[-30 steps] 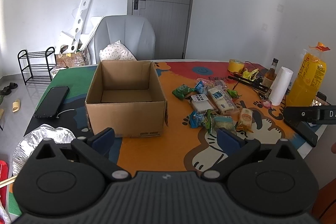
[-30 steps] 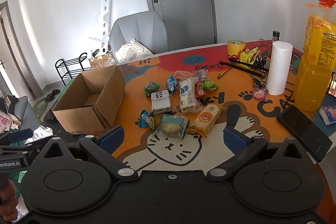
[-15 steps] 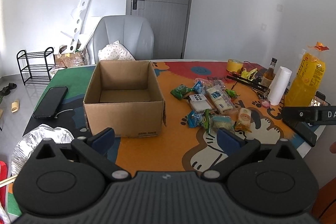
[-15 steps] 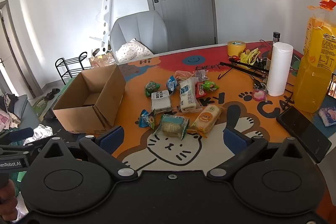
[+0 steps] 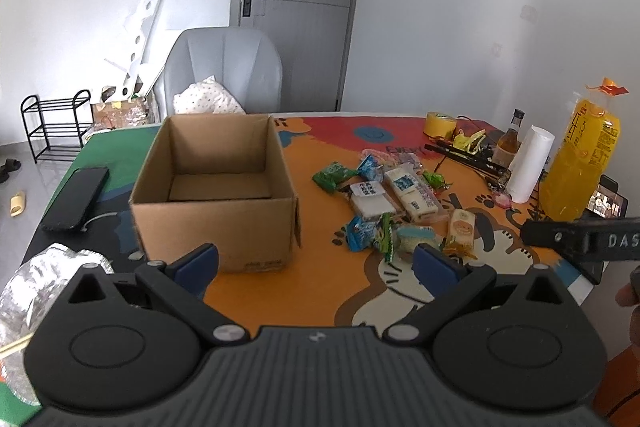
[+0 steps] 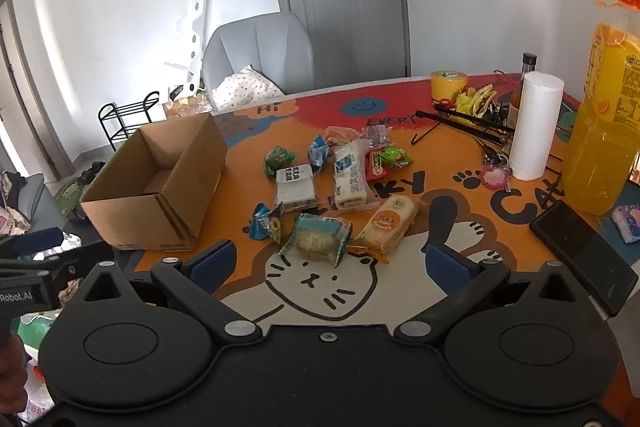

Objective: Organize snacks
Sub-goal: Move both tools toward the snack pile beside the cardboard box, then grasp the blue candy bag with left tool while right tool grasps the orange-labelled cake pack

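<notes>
Snack packets (image 6: pixel 332 187) lie loose in a cluster on the colourful cartoon surface (image 6: pixel 440 187), just to the right of the open cardboard box (image 5: pixel 214 187), none of them inside it. The box stands upright with its flaps down and its floor bare. Nearest the box in the cluster are a green packet (image 5: pixel 330 176) and a blue-and-green packet (image 5: pixel 360 231); farther right of the box lie two pale wrapped cakes (image 6: pixel 351 174) side by side, a green-edged wafer pack (image 6: pixel 318 239) and an orange biscuit pack (image 6: pixel 389 223) at the near right edge of the cluster.

The left hand-held gripper (image 5: pixel 316 263) hovers above the near edge of the surface, in front of the box's right corner, its blue pads spread wide with nothing between them. The right hand-held gripper (image 6: pixel 328 263) hangs over the cartoon cat face, in front of the wafer pack and well to the right of the box, likewise released and empty.

Left of the box a black phone (image 5: pixel 76 199) lies flat, with crumpled foil (image 5: pixel 44 275) nearer the camera. Far to the right of the box, beyond the snacks, stand a white paper roll (image 6: pixel 534 127), a large bottle of yellow liquid (image 6: pixel 600 131), a roll of yellow tape (image 6: pixel 448 85) and a small dark bottle (image 5: pixel 511 143). Behind the box a grey chair (image 5: pixel 224 67) holds a spotted cushion (image 5: pixel 208 99).
</notes>
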A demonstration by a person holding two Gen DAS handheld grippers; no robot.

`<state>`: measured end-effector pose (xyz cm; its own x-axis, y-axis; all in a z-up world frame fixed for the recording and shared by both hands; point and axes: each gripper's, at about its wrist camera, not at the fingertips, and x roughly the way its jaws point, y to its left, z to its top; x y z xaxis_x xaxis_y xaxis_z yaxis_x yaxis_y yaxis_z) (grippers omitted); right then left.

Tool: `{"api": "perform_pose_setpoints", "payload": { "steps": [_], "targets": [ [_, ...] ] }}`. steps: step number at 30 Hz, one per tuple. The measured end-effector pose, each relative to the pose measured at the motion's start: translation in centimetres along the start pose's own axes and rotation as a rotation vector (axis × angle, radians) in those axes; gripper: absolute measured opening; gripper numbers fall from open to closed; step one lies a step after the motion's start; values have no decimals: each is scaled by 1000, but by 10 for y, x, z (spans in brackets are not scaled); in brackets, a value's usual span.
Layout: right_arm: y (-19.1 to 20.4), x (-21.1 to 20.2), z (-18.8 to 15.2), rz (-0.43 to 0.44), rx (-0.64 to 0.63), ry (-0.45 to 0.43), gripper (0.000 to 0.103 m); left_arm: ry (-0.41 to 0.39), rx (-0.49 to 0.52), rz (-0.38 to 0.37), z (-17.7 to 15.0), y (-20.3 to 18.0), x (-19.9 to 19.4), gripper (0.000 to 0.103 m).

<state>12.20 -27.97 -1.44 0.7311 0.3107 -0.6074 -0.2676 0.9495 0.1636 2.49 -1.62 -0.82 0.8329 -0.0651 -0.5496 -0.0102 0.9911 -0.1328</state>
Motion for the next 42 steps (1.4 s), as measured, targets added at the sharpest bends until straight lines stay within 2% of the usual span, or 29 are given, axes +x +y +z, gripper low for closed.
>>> {"api": "perform_pose_setpoints", "payload": {
  "steps": [4,7,10,21,30,35,38,42],
  "targets": [
    [-10,12,0,-7,23,-4,103,-30,4,-20,4,-6,12,103],
    [-21,22,1,-11,48,-10,103,2,10,-26,4,-9,24,103],
    [-35,34,1,-8,86,-11,103,-4,8,-36,4,-11,35,103],
    [-62,71,-3,39,124,8,103,-50,-21,-104,8,-24,66,100],
    [-67,95,-7,60,130,10,102,4,-16,-126,6,-33,101,88],
    [-69,110,-5,58,135,19,95,39,-14,-121,5,-34,124,79],
    [-71,118,-4,51,135,29,94,63,-24,-125,5,-34,137,73],
    [-71,128,-3,37,129,38,91,87,-20,-116,5,-34,151,69]
  ]
}}
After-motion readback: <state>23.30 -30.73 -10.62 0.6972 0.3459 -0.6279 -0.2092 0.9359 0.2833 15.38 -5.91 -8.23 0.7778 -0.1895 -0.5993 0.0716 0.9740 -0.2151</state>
